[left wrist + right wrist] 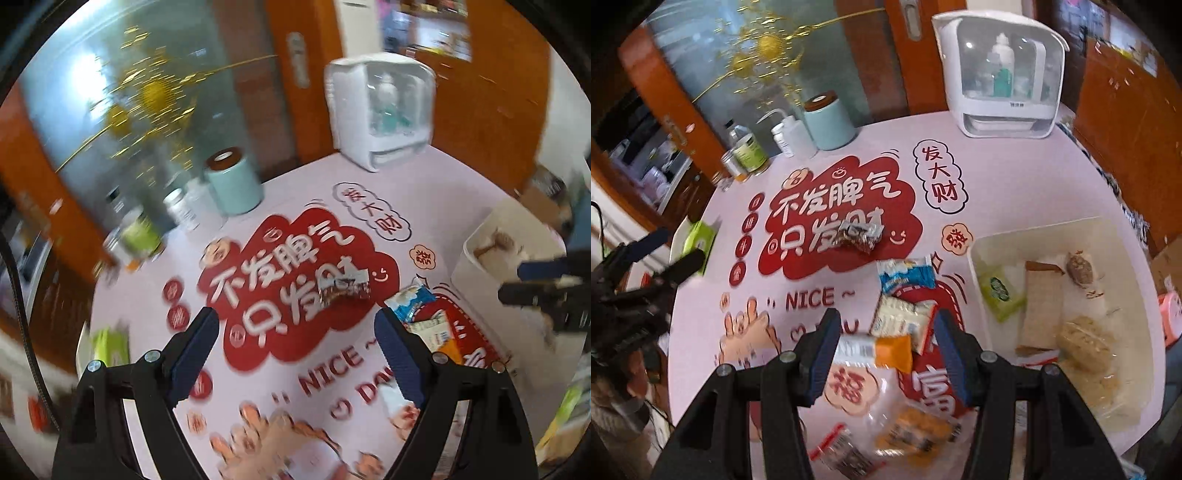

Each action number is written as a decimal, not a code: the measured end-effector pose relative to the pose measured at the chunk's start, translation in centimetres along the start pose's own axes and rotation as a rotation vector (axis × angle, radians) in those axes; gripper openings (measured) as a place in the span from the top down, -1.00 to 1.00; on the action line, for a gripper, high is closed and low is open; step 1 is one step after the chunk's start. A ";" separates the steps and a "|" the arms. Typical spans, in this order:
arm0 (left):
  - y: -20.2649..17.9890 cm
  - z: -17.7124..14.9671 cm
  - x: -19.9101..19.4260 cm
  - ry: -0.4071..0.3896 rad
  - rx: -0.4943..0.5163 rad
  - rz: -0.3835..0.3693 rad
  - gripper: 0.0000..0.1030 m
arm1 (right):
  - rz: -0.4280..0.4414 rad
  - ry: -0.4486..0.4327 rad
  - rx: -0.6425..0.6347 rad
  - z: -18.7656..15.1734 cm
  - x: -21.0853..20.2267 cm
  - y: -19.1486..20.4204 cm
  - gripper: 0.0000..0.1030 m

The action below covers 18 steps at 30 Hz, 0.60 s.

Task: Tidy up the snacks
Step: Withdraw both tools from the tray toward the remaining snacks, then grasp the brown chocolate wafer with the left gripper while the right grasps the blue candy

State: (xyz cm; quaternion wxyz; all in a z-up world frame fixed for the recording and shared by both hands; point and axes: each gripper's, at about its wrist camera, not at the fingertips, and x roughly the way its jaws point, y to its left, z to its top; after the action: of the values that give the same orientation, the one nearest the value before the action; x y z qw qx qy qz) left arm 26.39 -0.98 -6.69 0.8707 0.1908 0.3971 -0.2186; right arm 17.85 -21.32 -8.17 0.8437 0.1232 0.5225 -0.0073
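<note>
Loose snacks lie on the pink printed tablecloth [849, 295]: a dark crinkled packet [860, 236] [343, 288], a blue-and-white packet [905, 275] [410, 302], a white cracker packet [901, 321] and an orange-and-white packet [886, 350]. My right gripper [886, 343] hovers open over the orange and cracker packets; its pads press on nothing. A white bin [975, 266] [476, 258] to its right holds a green packet [1001, 295], a brown wafer [1041, 306] and other snacks. My left gripper [295, 336] is open and empty, short of the dark packet.
At the table's back stand a teal canister [831, 122], a white squeeze bottle [790, 136], tins [750, 151] and a white appliance [1001, 74]. A green box [698, 236] sits at the left edge. More packets [916, 432] lie near the front edge.
</note>
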 end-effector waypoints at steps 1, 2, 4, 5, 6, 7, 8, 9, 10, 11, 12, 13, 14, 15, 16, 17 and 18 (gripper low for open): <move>0.2 0.5 1.3 0.000 0.042 -0.010 -0.65 | 0.014 0.014 0.039 0.9 0.7 0.0 -0.04; 0.2 0.9 2.0 0.001 0.068 -0.021 -0.65 | 0.024 0.025 0.067 1.5 1.3 -0.1 -0.04; 0.1 1.5 4.1 -0.001 0.132 -0.042 -0.65 | 0.034 0.055 0.127 2.6 2.5 -0.2 -0.04; 0.1 1.9 5.2 0.007 0.163 -0.060 -0.65 | 0.048 0.069 0.159 3.4 3.4 -0.3 -0.04; 0.1 2.2 6.3 0.017 0.194 -0.084 -0.65 | 0.052 0.082 0.184 4.1 4.1 -0.2 -0.04; 0.1 2.4 7.0 0.020 0.211 -0.093 -0.65 | 0.052 0.095 0.210 4.6 4.9 -0.2 -0.04; 0.0 2.5 7.7 0.024 0.236 -0.106 -0.65 | 0.058 0.110 0.233 5.1 5.7 -0.3 -0.04; -0.2 2.8 8.8 0.034 0.273 -0.133 -0.65 | 0.063 0.129 0.255 5.4 6.6 -0.3 -0.04; -0.5 2.8 9.6 0.043 0.298 -0.151 -0.65 | 0.068 0.150 0.289 5.6 7.5 -0.5 -0.04; -0.8 2.7 10.5 0.058 0.330 -0.178 -0.65 | 0.073 0.169 0.328 5.7 8.6 -0.6 -0.04; -1.1 2.6 11.2 0.066 0.353 -0.193 -0.65 | 0.073 0.188 0.353 5.7 9.6 -0.7 -0.04; -1.5 2.5 12.0 0.073 0.382 -0.207 -0.65 | 0.067 0.206 0.370 5.8 10.5 -0.8 -0.04; -1.8 2.5 12.7 0.082 0.404 -0.217 -0.65 | 0.061 0.222 0.385 5.7 11.3 -0.8 -0.04; -2.1 2.4 13.6 0.097 0.431 -0.227 -0.65 | 0.053 0.237 0.401 5.5 12.1 -0.9 -0.04; -2.4 2.2 14.5 0.110 0.452 -0.233 -0.65 | 0.044 0.251 0.418 5.4 12.9 -1.1 -0.04; -2.6 2.1 15.4 0.123 0.473 -0.241 -0.65 | 0.034 0.266 0.437 5.1 13.8 -1.4 -0.04; -2.9 1.9 16.3 0.133 0.495 -0.242 -0.65 | 0.019 0.278 0.459 4.8 14.6 -1.7 -0.04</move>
State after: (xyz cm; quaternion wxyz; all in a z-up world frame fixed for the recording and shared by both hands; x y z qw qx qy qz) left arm 35.64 -8.09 -18.60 0.7374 0.3627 0.4075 -0.3982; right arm 28.46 -22.30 -19.34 0.7137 0.3159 0.6170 -0.1004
